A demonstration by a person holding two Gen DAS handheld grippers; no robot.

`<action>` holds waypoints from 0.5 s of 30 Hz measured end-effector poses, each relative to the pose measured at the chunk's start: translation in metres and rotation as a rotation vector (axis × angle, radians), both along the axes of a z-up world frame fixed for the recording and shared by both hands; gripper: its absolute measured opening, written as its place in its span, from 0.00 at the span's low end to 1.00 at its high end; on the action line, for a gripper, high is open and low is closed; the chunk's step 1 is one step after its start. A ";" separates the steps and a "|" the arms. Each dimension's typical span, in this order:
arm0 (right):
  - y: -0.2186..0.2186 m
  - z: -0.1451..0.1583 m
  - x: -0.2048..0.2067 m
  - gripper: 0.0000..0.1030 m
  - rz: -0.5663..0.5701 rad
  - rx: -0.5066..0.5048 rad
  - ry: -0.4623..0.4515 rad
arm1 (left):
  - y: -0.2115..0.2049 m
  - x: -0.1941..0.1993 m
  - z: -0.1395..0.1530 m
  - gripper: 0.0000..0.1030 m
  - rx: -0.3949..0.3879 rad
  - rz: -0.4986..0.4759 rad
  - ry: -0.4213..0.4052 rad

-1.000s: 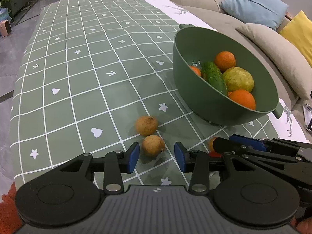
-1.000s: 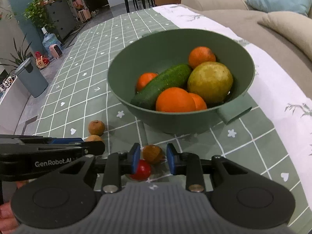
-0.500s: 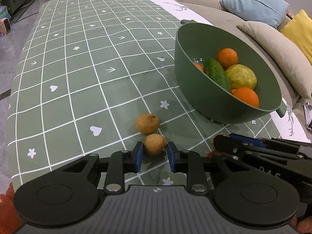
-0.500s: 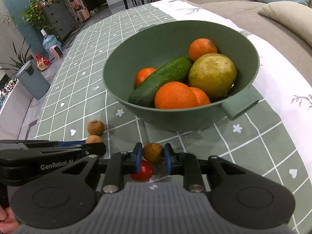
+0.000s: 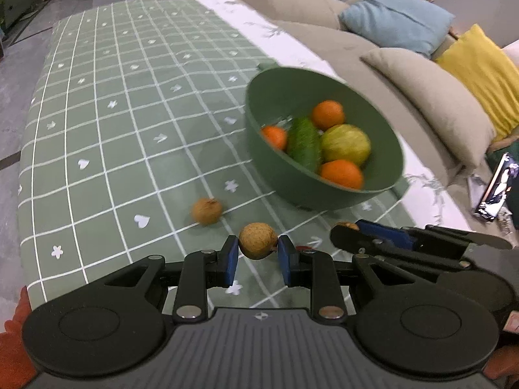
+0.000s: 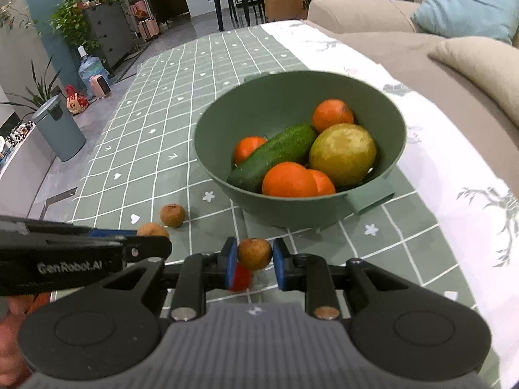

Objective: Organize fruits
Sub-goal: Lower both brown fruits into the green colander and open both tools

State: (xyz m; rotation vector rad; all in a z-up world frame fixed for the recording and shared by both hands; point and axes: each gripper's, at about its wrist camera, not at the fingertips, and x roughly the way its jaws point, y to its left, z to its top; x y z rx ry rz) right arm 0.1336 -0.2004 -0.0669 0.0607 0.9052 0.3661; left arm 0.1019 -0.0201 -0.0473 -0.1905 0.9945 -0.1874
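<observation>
A green bowl [image 5: 285, 181] [image 6: 373, 103] on the checked tablecloth holds oranges, a cucumber [image 6: 272, 155] and a yellow-green fruit [image 6: 343, 154]. My left gripper [image 5: 258, 256] is shut on a small brown longan [image 5: 258, 240] and holds it above the cloth. My right gripper [image 6: 253, 261] is shut on another brown longan [image 6: 254, 253], in front of the bowl. A third longan [image 5: 206, 210] [image 6: 172, 215] lies on the cloth left of the bowl. A red cherry tomato [image 6: 240, 278] lies under the right gripper.
A beige sofa [image 5: 405, 74] with blue and yellow cushions runs along the table's right side. A phone [image 5: 494, 191] lies at the right. A grey bin [image 6: 58, 129], plants and a water bottle stand on the floor at the left.
Both grippers have closed on a longan each and lifted them off the cloth. The view of the bowl has shifted as both rose.
</observation>
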 end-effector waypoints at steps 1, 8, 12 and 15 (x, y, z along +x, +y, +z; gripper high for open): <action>-0.002 0.004 -0.002 0.19 0.000 0.000 -0.008 | -0.002 0.000 0.005 0.28 -0.004 -0.005 -0.007; -0.016 0.028 -0.012 0.19 -0.010 0.013 -0.076 | -0.020 0.006 0.032 0.28 -0.016 -0.045 -0.056; -0.025 0.037 -0.009 0.19 -0.023 0.012 -0.105 | -0.031 0.015 0.041 0.28 -0.002 -0.072 -0.083; -0.031 0.040 -0.002 0.18 -0.030 0.003 -0.116 | -0.039 0.026 0.046 0.28 -0.001 -0.087 -0.090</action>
